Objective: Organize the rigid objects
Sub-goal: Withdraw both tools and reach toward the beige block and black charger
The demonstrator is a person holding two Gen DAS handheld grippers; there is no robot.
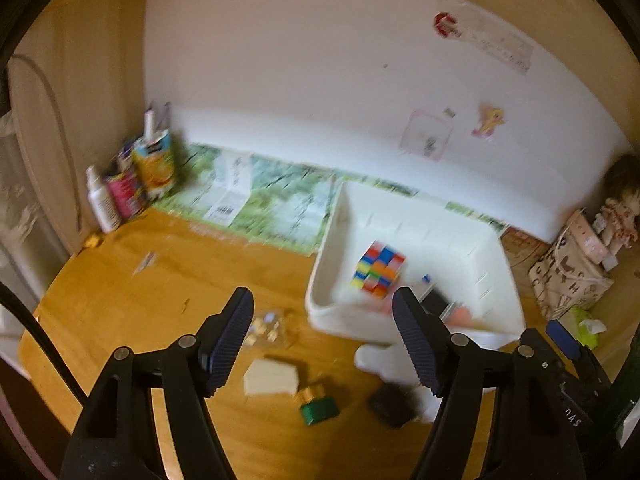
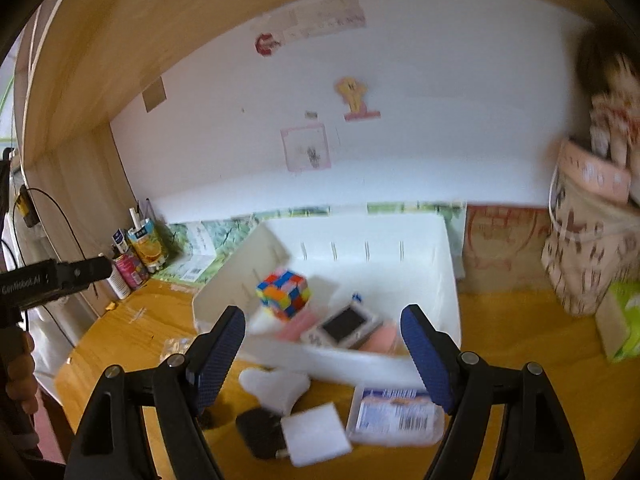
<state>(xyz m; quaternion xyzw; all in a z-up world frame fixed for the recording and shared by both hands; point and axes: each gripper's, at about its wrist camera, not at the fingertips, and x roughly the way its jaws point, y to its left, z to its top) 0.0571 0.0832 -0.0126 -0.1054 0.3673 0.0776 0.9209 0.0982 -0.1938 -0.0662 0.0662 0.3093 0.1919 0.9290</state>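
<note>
A white bin (image 1: 400, 330) stands on the wooden desk with a multicoloured cube (image 1: 378, 274) inside. In the right wrist view the bin (image 2: 344, 358) also holds a handheld game console (image 2: 344, 326) and pink pieces. My left gripper (image 1: 323, 300) is open and empty, above the desk at the bin's near-left corner. Below it lie a beige block (image 1: 272, 376), a green and yellow block (image 1: 318, 406) and a black object (image 1: 390, 404). My right gripper (image 2: 324, 316) is open and empty before the bin's front wall, over a white block (image 2: 316, 434) and a labelled clear box (image 2: 394, 416).
Bottles and cartons (image 1: 132, 184) crowd the back left corner beside a printed sheet (image 1: 260, 200). A patterned bag (image 1: 568, 276) and a doll (image 1: 618, 208) stand at the right, with a green tissue pack (image 2: 620, 320) nearby. A small clear bag (image 1: 266, 328) lies on the desk.
</note>
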